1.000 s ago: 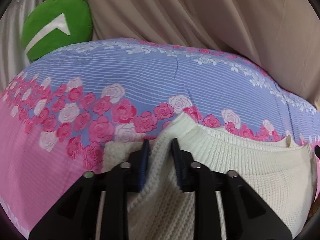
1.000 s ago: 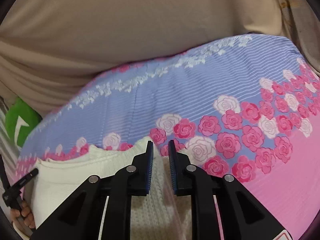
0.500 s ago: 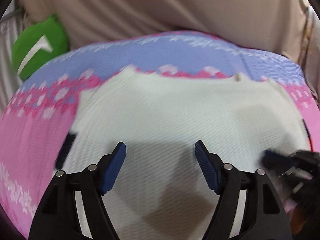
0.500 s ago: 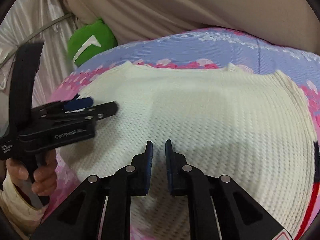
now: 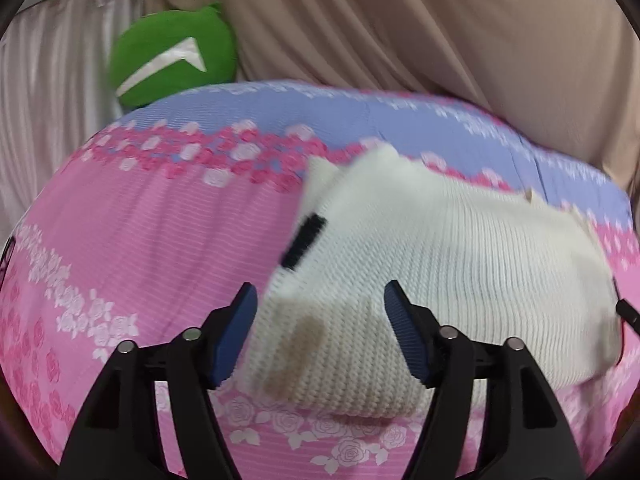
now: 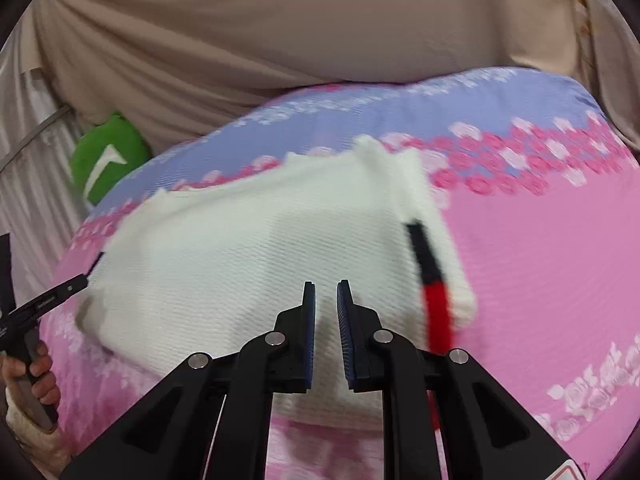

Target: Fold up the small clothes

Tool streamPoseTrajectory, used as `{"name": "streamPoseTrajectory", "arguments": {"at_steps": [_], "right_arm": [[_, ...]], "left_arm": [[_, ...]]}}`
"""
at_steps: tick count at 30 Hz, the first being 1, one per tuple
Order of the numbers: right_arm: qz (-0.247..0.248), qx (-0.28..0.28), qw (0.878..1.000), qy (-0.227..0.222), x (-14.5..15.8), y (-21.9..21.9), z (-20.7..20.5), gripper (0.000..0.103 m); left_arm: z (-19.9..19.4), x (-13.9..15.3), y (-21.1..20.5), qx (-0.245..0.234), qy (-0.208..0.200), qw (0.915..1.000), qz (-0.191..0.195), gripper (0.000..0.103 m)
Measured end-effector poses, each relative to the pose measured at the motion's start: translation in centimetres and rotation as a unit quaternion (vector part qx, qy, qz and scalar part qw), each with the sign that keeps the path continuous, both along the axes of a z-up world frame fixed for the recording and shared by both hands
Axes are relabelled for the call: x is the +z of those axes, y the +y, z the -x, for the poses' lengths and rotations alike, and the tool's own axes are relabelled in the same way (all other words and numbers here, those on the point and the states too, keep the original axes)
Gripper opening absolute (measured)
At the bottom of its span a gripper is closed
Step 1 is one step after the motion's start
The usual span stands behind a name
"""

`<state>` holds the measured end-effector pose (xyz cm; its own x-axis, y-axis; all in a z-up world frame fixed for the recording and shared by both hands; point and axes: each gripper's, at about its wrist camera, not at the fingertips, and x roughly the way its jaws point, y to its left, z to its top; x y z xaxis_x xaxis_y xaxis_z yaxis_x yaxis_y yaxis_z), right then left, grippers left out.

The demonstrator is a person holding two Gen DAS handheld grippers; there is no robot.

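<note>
Left gripper near, fingers spread wide, nothing between them, hovering over left near corner of sweater. Right gripper fingers nearly closed, narrow gap, nothing visibly pinched, over near hem of sweater. Sweater lying folded flat on bed, cream chunky knit, black stripe at left edge, black-red stripe at right edge. Likely soft, light, stretchy, no stiffness; will sag and drag when lifted, knit grips pads well. Best taken at near corners or folded edges, pinching all layers, both sides together to keep the fold square. Beyond: purple rose band of bedsheet, green cushion against beige drape. Versus half a second ago: both cameras pulled back and apart, left view shifted toward sweater's left edge, right toward its right edge; left fingers open as before, right narrow as before. One second ago both clamped on the knit, since released.
</note>
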<state>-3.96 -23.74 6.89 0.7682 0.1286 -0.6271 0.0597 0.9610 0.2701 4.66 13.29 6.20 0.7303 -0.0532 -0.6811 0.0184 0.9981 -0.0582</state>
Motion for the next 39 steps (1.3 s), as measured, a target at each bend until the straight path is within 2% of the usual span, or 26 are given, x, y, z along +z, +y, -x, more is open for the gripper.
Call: {"name": "streamPoseTrajectory", "arguments": {"at_steps": [1, 3, 7, 9, 10, 13, 15, 18, 20, 21, 22, 23, 24, 25, 31, 35, 37, 39], "right_arm": [[0.004, 0.031, 1.0, -0.006, 0.5, 1.9, -0.9, 0.015], [0.009, 0.075, 0.997, -0.01, 0.7, 5.0, -2.6, 0.015], [0.012, 0.129, 0.991, 0.021, -1.5, 9.0, -5.8, 0.015], [0.018, 0.129, 0.99, 0.051, -3.3, 10.0, -7.2, 0.015], [0.019, 0.123, 0.991, 0.052, -4.2, 10.1, -7.5, 0.014], [0.0, 0.117, 0.992, 0.044, -4.6, 9.4, -7.5, 0.009], [-0.018, 0.116, 0.992, 0.039, -4.9, 8.9, -7.5, 0.008], [-0.034, 0.117, 0.992, 0.023, -5.1, 8.7, -7.2, 0.008], [-0.028, 0.116, 0.993, 0.02, -5.1, 9.0, -7.1, 0.008], [-0.023, 0.116, 0.993, 0.018, -5.1, 9.2, -7.1, 0.008], [-0.018, 0.115, 0.993, 0.015, -5.0, 9.4, -7.0, 0.008], [-0.015, 0.114, 0.993, 0.014, -5.0, 9.5, -7.0, 0.008], [-0.012, 0.113, 0.993, 0.013, -5.0, 9.6, -6.9, 0.008], [-0.011, 0.113, 0.993, 0.011, -5.0, 9.7, -6.8, 0.008], [-0.021, 0.109, 0.994, 0.009, -5.1, 9.6, -6.7, 0.008], [-0.028, 0.106, 0.994, 0.008, -5.0, 9.5, -6.5, 0.008], [-0.049, 0.099, 0.994, 0.009, -4.7, 8.8, -5.9, 0.01], [-0.067, 0.094, 0.993, 0.004, -4.1, 8.1, -5.0, 0.019]], "left_arm": [[0.0, 0.4, 0.6, 0.007, -0.005, 0.9999, 0.008, 0.074], [-0.2, 0.5, 1.7, 0.024, -0.004, 0.9996, 0.014, 0.076], [-1.5, -2.0, 3.2, 0.038, 0.042, 0.9971, 0.052, 0.077], [-2.1, -3.6, 3.4, 0.035, 0.064, 0.995, 0.068, 0.077], [-2.2, -4.2, 3.2, 0.034, 0.071, 0.9945, 0.069, 0.077], [-2.7, -5.7, 3.1, 0.025, 0.091, 0.9915, 0.09, 0.08], [-3.0, -5.7, 2.9, 0.023, 0.084, 0.9915, 0.097, 0.084], [-4.0, -5.6, 2.6, 0.024, 0.082, 0.9913, 0.1, 0.084], [-4.6, -5.4, 2.3, 0.024, 0.084, 0.9905, 0.107, 0.079], [-4.7, -5.3, 2.1, 0.022, 0.084, 0.9902, 0.109, 0.063], [-4.9, -5.1, 1.8, 0.019, 0.089, 0.9894, 0.113, 0.051], [-5.0, -5.0, 1.6, 0.018, 0.091, 0.9888, 0.117, 0.046], [-4.9, -4.7, 1.4, 0.021, 0.089, 0.989, 0.116, 0.035], [-4.9, -4.4, 1.1, 0.018, 0.087, 0.9898, 0.111, 0.029], [-3.6, -0.4, -1.5, -0.018, 0.048, 0.9937, 0.1, 0.024], [-2.8, 2.7, -5.3, -0.074, 0.02, 0.9925, 0.095, 0.023], [-2.6, 3.8, -8.0, -0.105, 0.006, 0.9907, 0.086, 0.023], [-2.4, 4.4, -10.7, -0.136, -0.003, 0.9878, 0.076, 0.023]]}}
